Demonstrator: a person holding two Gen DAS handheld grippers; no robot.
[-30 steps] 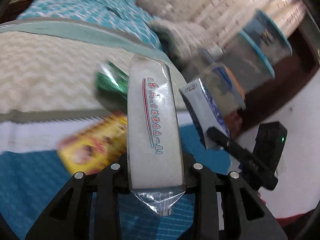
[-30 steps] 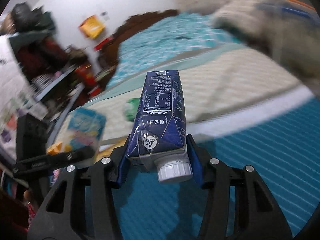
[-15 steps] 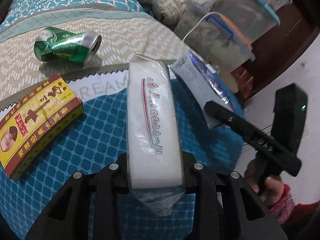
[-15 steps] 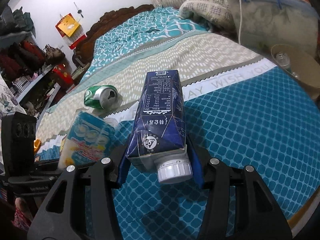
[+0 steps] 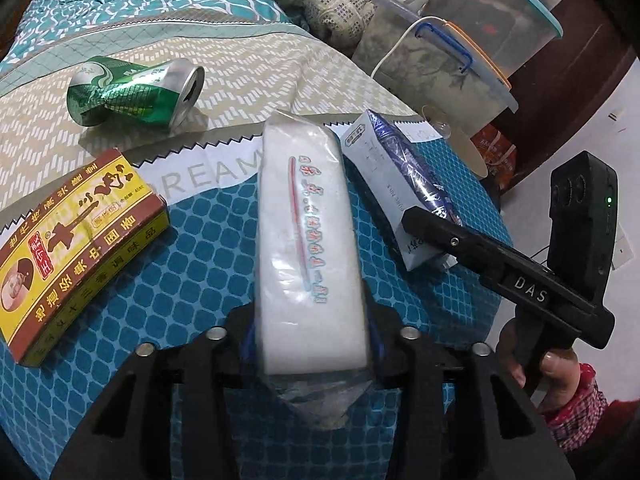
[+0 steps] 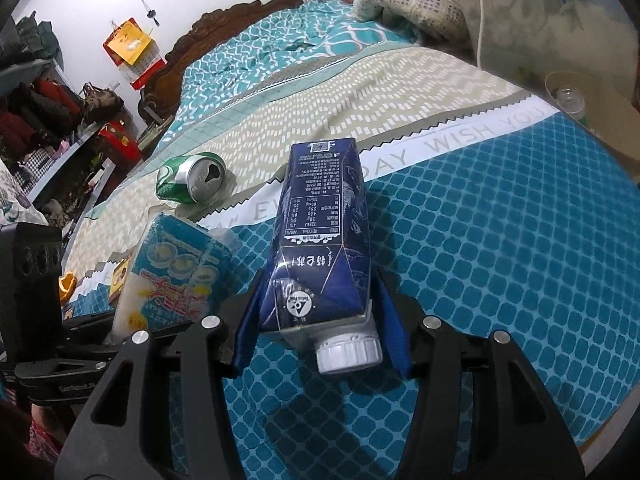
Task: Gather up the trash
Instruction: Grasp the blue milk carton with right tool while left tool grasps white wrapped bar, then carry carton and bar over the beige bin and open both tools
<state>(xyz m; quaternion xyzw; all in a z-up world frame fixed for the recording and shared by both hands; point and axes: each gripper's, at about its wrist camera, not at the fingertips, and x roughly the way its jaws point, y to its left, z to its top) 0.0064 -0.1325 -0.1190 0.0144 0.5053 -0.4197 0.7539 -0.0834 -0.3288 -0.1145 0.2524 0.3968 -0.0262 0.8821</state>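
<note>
Holding two items: left hand-held gripper (image 5: 312, 344) jaws just opening around tissue pack (image 5: 308, 240), right hand-held gripper (image 6: 324, 320) pinching milk carton (image 6: 320, 232); green can (image 5: 132, 94), yellow box (image 5: 76, 240) left on bed (image 6: 500, 260).

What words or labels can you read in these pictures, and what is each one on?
"DAS": right gripper, on its black body.
"REAM": bedspread.
"DAY WISH YOU": bedspread, right wrist view.
"Tetra Pak": blue carton, near its cap.
Yellow box, white pack, carton's table: Chinese print or too small to read.

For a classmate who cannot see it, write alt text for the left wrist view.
A white tissue pack sits between the left gripper fingers above a teal-patterned bed. A crushed green can and a yellow box lie left.
</note>
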